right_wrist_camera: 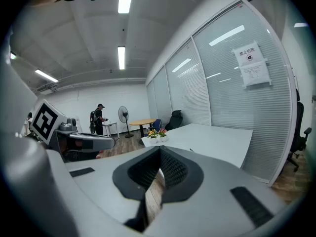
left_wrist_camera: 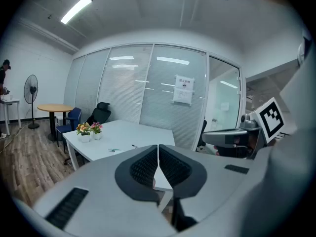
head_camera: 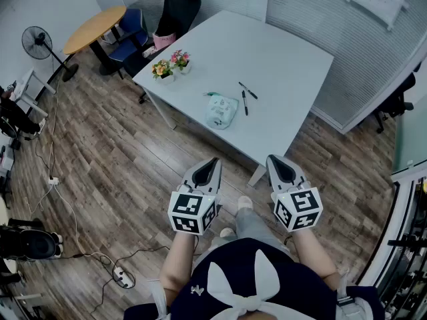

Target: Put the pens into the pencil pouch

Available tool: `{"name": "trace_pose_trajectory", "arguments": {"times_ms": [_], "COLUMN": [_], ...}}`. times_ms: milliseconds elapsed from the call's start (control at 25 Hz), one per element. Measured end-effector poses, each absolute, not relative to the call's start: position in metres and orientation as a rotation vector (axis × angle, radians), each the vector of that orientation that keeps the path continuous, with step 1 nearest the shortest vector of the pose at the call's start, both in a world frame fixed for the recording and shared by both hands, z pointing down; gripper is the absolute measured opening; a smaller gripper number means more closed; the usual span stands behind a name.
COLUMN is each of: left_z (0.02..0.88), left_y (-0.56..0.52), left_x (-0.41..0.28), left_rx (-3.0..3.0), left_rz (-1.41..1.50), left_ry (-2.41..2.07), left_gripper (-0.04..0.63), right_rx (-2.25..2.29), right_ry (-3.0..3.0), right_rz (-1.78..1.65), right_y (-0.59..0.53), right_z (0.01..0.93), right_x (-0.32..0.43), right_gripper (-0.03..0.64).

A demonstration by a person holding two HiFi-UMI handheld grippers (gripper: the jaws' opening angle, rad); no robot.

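Note:
On the white table (head_camera: 280,59) lie two black pens (head_camera: 247,90) (head_camera: 245,103) and a pale green pencil pouch (head_camera: 221,111) just left of them. I stand on the wooden floor a step back from the table's near edge. My left gripper (head_camera: 212,161) and right gripper (head_camera: 275,159) are held side by side over the floor, both shut with nothing between the jaws. In the left gripper view the pouch (left_wrist_camera: 113,150) and a pen (left_wrist_camera: 134,145) show small on the table, and the left gripper (left_wrist_camera: 158,146) is shut. The right gripper (right_wrist_camera: 159,149) points at the table's right part.
Two small flower pots (head_camera: 170,64) stand at the table's left corner. A black office chair (head_camera: 177,9), a blue chair (head_camera: 130,29) and a round wooden table (head_camera: 93,27) are behind. A fan (head_camera: 37,43) stands at left. Cables and a power strip (head_camera: 123,277) lie on the floor. A person (right_wrist_camera: 99,118) stands far off.

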State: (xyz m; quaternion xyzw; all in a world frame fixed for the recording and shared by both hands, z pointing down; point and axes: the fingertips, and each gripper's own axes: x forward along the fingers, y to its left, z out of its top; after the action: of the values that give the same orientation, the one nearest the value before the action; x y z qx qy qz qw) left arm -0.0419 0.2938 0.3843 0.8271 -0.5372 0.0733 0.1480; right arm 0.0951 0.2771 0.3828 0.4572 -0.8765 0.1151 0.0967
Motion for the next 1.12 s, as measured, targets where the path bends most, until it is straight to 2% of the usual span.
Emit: {"name": "trace_pose_trajectory", "arguments": {"times_ms": [600,880,960,1000,1040,1120], "left_z": [0.38,0.373,0.374,0.375,0.376,0.38], "left_y": [0.246,0.207,0.195,0.19,0.185,0.175], "left_x": [-0.038,-0.037,-0.039,-0.04,-0.04,-0.04], "left_rx": [2.388,2.37,2.35,2.34,2.333,2.317], "left_rz": [0.255,0.171,0.189,0.2,0.209,0.224], "left_ry": [-1.58,-1.575,-1.611,-1.628,-1.637,-1.647], "left_gripper": [0.026,0.029,0.031,0.038,0.073,0.173], "right_rx": [1.366,1.365,1.346,1.333,1.321,1.296], "right_ry": [-2.599,-2.602,-2.603,-2.604,-2.605,-2.607], "right_rz": [0.317,0.275,0.281,0.287,0.291,0.297], "right_y": [0.227,0.185,0.174,0.169,0.165,0.156], "right_z": [0.384,0.383,0.384,0.385,0.386,0.389], "right_x": [0.096,0.101,0.101,0.101,0.101,0.101], "right_gripper": [0.003,0.008,0.065,0.091,0.109,0.128]}}
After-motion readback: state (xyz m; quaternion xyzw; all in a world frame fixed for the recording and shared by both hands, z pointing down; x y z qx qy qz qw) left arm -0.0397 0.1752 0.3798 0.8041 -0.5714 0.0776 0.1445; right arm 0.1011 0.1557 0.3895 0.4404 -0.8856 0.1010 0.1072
